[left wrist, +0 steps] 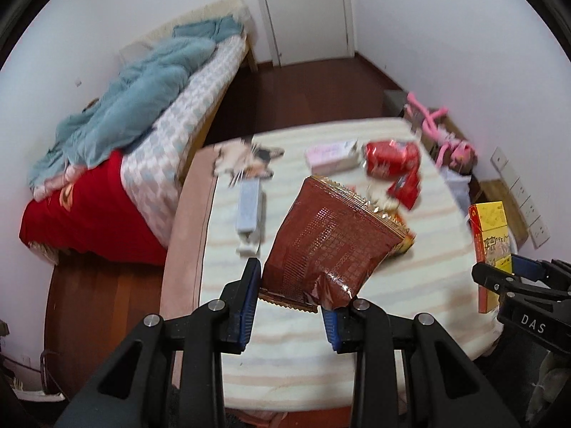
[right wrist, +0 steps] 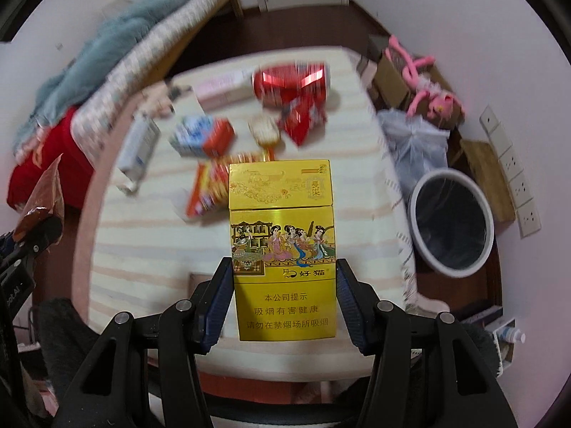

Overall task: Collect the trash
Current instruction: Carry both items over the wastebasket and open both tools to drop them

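Above a striped desk (left wrist: 321, 339) in a small bedroom, two handheld grippers carry litter clear of the surface: the left gripper (left wrist: 291, 306) is clenched on the crumpled bottom corner of a brown foil snack bag (left wrist: 328, 235), while the right gripper (right wrist: 285, 299) clamps a yellow cigarette pack (right wrist: 283, 249) by its two long sides, near the lower half. The bag looks the likelier loss; pinched only at one corner of slick, creased foil, it could slide free or swing into the clutter below if tilted or jerked. The rigid pack seems secure, though a twist could pivot it between the pads. A white-rimmed trash bin (right wrist: 451, 221) with a dark liner stands on the floor just off the desk's right edge, and two loaded grippers converging on its one mouth could collide, or drop a piece onto the dark floor. More trash remains on the desk: a crushed red can (right wrist: 291, 80), red wrappers (right wrist: 303, 119), a blue-and-red carton (right wrist: 203, 135), an orange wrapper (right wrist: 208, 189), a pale pink box (left wrist: 332, 157) and a white packet (right wrist: 137, 149). Beyond lie a bed (left wrist: 200, 96) heaped with a teal blanket (left wrist: 142, 96), a pink plush toy (left wrist: 448, 135) on boxes, and a closed white door (left wrist: 303, 10).
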Action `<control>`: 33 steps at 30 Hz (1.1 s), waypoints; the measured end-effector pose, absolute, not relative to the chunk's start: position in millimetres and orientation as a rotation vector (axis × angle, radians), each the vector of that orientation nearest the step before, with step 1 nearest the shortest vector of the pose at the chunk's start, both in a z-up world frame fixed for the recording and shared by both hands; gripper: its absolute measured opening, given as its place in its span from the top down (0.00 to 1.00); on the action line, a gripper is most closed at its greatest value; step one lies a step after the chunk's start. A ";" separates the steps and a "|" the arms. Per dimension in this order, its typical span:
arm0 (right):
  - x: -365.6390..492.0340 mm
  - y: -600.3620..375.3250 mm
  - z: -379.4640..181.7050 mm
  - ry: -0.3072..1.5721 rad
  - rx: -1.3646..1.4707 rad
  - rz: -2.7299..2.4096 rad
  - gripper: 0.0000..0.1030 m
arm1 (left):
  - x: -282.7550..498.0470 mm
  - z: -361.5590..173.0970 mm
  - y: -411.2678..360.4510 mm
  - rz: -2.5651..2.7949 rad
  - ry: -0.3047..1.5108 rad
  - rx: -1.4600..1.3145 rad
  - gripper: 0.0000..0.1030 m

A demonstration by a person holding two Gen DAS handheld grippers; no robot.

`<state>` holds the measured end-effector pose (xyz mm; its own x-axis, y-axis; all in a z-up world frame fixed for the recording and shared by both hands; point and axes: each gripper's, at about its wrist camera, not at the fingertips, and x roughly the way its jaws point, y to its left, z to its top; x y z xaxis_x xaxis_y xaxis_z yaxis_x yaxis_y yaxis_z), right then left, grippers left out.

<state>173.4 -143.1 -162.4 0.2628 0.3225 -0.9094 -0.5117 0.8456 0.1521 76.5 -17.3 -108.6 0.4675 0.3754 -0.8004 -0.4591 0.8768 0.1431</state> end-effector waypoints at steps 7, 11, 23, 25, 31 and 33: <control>198.6 -175.7 -111.9 1.101 -0.078 0.591 0.44 | 120.4 -80.6 -52.6 0.445 0.883 -0.054 0.73; 222.4 -207.1 -95.7 1.077 -0.025 0.563 0.44 | 159.7 -80.9 -84.4 0.376 0.885 -0.021 0.73; 331.2 -360.1 -156.7 1.194 0.071 0.284 0.44 | 316.6 -169.0 -216.9 0.065 1.101 0.046 0.73; 349.1 -384.9 -183.1 1.248 0.081 0.241 0.44 | 345.3 -203.2 -243.6 -0.007 1.187 0.060 0.73; 391.5 -440.4 -272.4 1.432 0.137 0.169 0.44 | 407.6 -292.1 -286.9 -0.112 1.417 0.070 0.73; 403.7 -450.4 -301.2 1.487 0.148 0.159 0.44 | 421.9 -314.5 -295.4 -0.138 1.475 0.053 0.72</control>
